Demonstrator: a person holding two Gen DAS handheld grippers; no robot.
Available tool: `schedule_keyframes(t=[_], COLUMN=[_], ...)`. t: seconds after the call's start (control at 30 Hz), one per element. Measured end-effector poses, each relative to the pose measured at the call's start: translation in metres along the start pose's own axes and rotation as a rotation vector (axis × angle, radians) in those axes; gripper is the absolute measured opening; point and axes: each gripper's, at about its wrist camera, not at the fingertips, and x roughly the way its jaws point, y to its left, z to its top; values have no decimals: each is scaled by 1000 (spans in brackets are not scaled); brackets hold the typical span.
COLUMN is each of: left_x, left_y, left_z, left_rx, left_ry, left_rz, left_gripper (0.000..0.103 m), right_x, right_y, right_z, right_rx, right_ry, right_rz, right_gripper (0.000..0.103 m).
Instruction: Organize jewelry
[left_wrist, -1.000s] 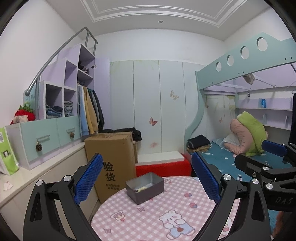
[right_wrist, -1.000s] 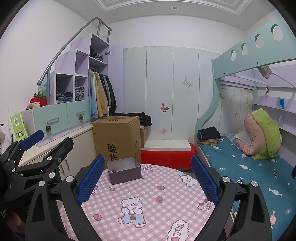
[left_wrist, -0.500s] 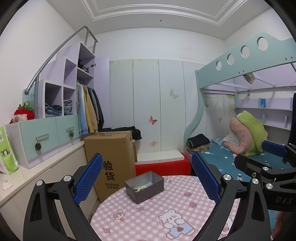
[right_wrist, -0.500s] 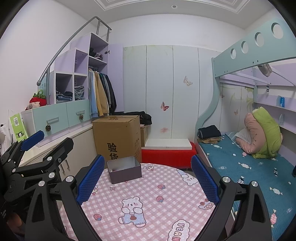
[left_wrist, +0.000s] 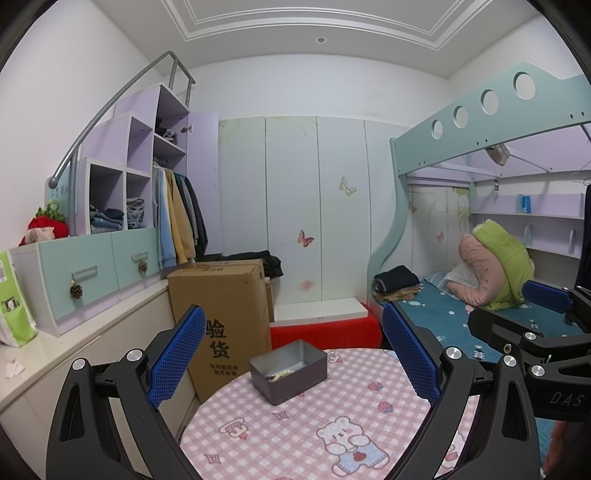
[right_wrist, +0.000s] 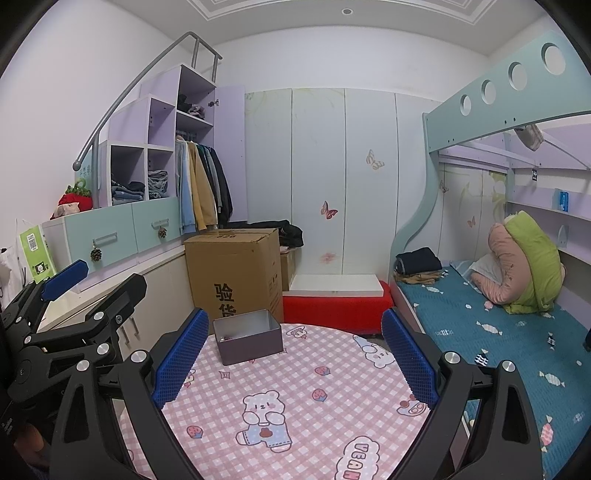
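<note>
A small grey open box (left_wrist: 289, 371) (right_wrist: 248, 340) stands near the far edge of a round table (left_wrist: 295, 435) (right_wrist: 295, 387) covered in pink checked cloth. Small pale jewelry pieces (left_wrist: 281, 374) lie inside the box. My left gripper (left_wrist: 293, 354) is open and empty, held above the table's near side. My right gripper (right_wrist: 291, 354) is open and empty too, likewise above the table. Each gripper shows at the other view's edge: the right gripper (left_wrist: 532, 332) and the left gripper (right_wrist: 74, 295).
A tall cardboard box (left_wrist: 219, 325) (right_wrist: 236, 273) stands on the floor just behind the table. A red bench (right_wrist: 334, 302) lies beyond it. A bunk bed (right_wrist: 498, 332) runs along the right, a low cabinet with drawers (left_wrist: 85, 273) along the left.
Both views have barely shifted; the grey box sits slightly lower and left in the left wrist view. Both grippers have stayed open.
</note>
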Motion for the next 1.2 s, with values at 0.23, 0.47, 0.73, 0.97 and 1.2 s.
schedule_keyframes(t=[0.23,0.47,0.73,0.97,1.2], left_x=[1,3,3,3,3], left_y=[0,2,3,2,2], left_z=[-1,-4,-3,-3,-3], left_rx=[-2,2,2,2,3], left_ry=[3,4,5,5,5], left_rz=[-1,2,0,1,4], left_gripper=[93,93,93,93,93], right_x=[0,0,1,0,3], right_y=[0,0,0,0,1], right_z=[0,1,1,2,-2], right_rx=[2,3,2,4,9], right_ry=[2,2,2,3,9], right_rz=[1,1,1,1,5], right_gripper=[92,93,93,93,93])
